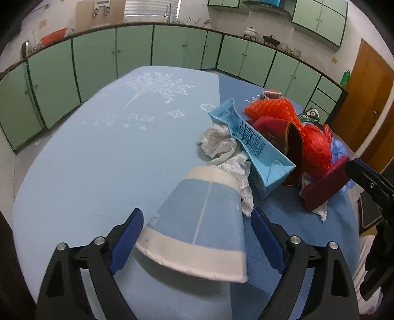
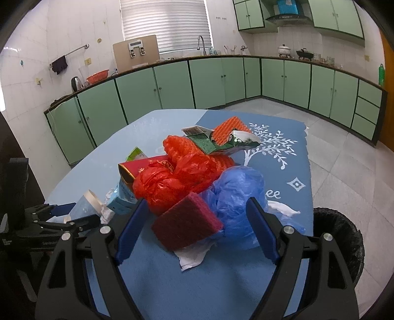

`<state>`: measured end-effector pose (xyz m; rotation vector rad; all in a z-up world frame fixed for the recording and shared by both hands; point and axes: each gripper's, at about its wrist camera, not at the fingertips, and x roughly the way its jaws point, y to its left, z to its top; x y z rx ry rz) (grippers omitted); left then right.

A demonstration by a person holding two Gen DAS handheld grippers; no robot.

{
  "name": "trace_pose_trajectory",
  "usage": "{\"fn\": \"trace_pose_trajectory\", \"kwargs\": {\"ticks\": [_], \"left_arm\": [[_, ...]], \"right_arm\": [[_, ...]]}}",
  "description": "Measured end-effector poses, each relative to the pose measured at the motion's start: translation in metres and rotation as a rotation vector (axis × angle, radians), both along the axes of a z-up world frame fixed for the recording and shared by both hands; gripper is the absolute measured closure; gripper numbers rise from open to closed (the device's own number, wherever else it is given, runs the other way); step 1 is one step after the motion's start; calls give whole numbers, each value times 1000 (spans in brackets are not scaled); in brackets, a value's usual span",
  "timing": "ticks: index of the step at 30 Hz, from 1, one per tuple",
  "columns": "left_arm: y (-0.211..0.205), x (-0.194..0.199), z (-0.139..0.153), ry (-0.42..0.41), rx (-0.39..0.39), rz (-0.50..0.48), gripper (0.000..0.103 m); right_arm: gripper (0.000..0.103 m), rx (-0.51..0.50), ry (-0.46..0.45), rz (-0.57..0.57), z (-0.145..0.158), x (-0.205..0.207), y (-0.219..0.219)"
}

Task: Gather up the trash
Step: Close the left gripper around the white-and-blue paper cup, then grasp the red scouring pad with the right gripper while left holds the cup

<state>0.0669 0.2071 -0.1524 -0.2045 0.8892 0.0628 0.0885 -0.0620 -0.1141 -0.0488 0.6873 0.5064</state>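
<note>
We find the bench [image 1: 86, 160] open left of the cup [image 1: 197, 221]; the trash heap [image 2: 187, 177] blocks the right, with the bin [image 2: 342, 236] beyond.

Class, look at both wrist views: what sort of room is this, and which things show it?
Most likely a home kitchen: green cabinets under a long counter, a sink tap, and a white pot beneath the range hood.

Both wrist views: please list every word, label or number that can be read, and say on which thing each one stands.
"ee": white letters on the dark blue tablecloth, beside the white tree print.
"Gen...": white lettering on the left tool, the rest unreadable.
Light blue carton: dark print, too distorted to read.
Red box: gold marks, too blurred.
Paper cup: small side print, too small.
</note>
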Motion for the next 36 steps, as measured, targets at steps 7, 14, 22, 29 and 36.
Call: {"fn": "trace_pose_trajectory", "kwargs": {"ticks": [7, 14, 22, 29, 36], "left_arm": [[3, -7, 2, -45, -7, 22, 37], [2, -18, 19, -100, -51, 62, 42], [-5, -24, 36, -145, -34, 79, 43], [-11, -23, 45, -169, -33, 63, 43], [-25, -24, 55, -192, -37, 31, 44]], "right_arm": [[24, -14, 10, 12, -7, -2, 4], [24, -8, 12, 17, -9, -5, 2], [24, -40, 4, 18, -15, 0, 10], [52, -42, -15, 69, -14, -5, 9], [55, 18, -1, 86, -4, -13, -7]]}}
